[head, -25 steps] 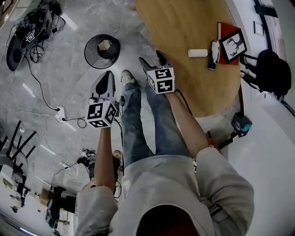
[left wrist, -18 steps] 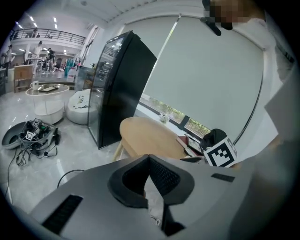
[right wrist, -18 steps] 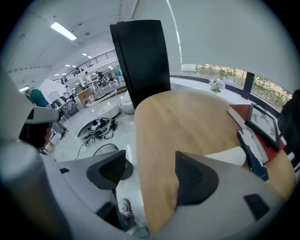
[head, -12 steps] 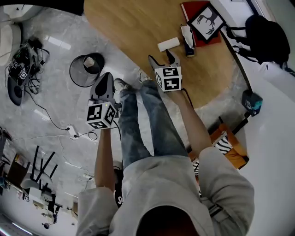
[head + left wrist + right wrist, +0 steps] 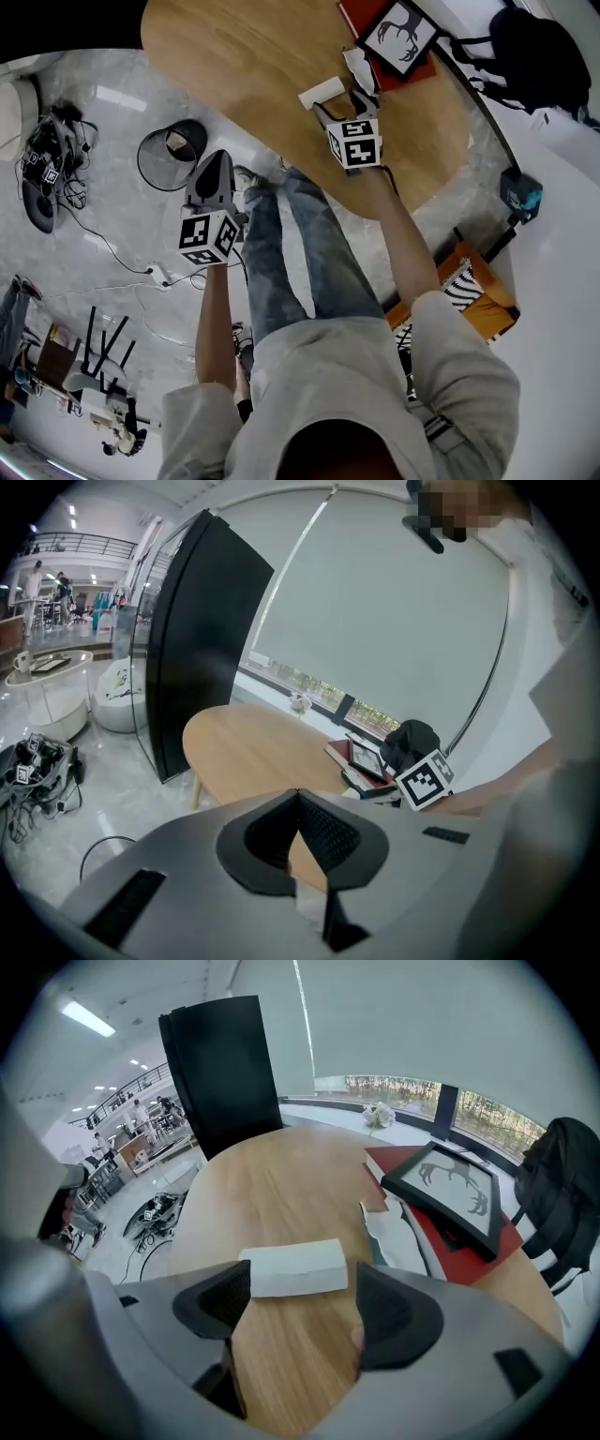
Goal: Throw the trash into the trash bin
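Note:
A white rectangular block [image 5: 322, 92] lies on the round wooden table [image 5: 244, 56]. In the right gripper view the block [image 5: 293, 1267] sits just ahead of the tips, crosswise between the two spread jaws. My right gripper [image 5: 339, 108] [image 5: 300, 1309] is open over the table and holds nothing. A black mesh trash bin [image 5: 157, 161] stands on the floor left of the table, with a pale piece [image 5: 178, 142] inside. My left gripper [image 5: 214, 164] [image 5: 298, 797] hangs over the floor beside the bin, shut and empty.
A framed deer picture [image 5: 450, 1194] rests on a red book [image 5: 394, 1162], with a crumpled white wrapper [image 5: 394, 1241] beside it, right of the block. A black backpack [image 5: 562, 1194] sits at the table's far right. Cables [image 5: 47, 159] lie on the floor at left.
My right gripper has moved forward over the table up to the white block. The left gripper has stayed near the bin, still shut.

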Demonstrator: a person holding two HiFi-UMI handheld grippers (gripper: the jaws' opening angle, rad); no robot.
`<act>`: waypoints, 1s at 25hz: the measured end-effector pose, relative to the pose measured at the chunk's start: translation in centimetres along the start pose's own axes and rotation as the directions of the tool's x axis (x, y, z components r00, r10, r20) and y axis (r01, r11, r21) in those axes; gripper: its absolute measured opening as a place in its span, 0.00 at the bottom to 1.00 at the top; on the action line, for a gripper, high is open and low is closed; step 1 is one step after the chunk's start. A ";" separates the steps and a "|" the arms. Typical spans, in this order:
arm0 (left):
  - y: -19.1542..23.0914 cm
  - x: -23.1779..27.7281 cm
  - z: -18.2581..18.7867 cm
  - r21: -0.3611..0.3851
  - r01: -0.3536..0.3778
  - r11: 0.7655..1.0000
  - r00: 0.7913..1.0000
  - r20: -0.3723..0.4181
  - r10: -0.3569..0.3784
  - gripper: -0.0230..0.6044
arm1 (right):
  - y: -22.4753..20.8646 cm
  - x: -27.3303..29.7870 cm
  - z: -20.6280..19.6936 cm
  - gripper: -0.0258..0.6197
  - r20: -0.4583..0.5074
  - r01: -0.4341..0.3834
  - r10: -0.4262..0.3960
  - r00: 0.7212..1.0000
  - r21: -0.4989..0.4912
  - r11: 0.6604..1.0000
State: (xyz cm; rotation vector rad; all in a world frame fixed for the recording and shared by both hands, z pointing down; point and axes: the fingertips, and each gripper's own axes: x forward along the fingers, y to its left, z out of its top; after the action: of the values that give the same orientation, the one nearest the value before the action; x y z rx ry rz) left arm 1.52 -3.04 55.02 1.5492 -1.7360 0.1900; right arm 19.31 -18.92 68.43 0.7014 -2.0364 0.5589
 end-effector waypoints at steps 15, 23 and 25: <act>0.8 0.6 0.1 -0.019 -0.019 1.000 1.000 -0.006 0.019 0.07 | -0.5 3.1 0.0 0.56 -0.098 -0.133 0.136 0.986 0.037 0.990; 1.3 -0.2 0.2 -0.029 -0.027 0.999 1.000 0.006 0.028 0.07 | -0.1 0.8 0.2 0.36 -0.085 -0.102 0.097 0.992 -0.055 0.993; 1.3 -0.5 0.3 -0.030 -0.026 0.999 1.000 0.011 0.026 0.07 | 0.3 -0.3 0.0 0.28 -0.074 -0.097 0.092 0.993 -0.064 0.993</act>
State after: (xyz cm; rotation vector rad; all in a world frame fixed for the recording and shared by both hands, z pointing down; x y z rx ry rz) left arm 0.19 -2.51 55.06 1.5097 -1.7612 0.1683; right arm 19.21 -18.61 68.17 0.5399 -2.0204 0.5591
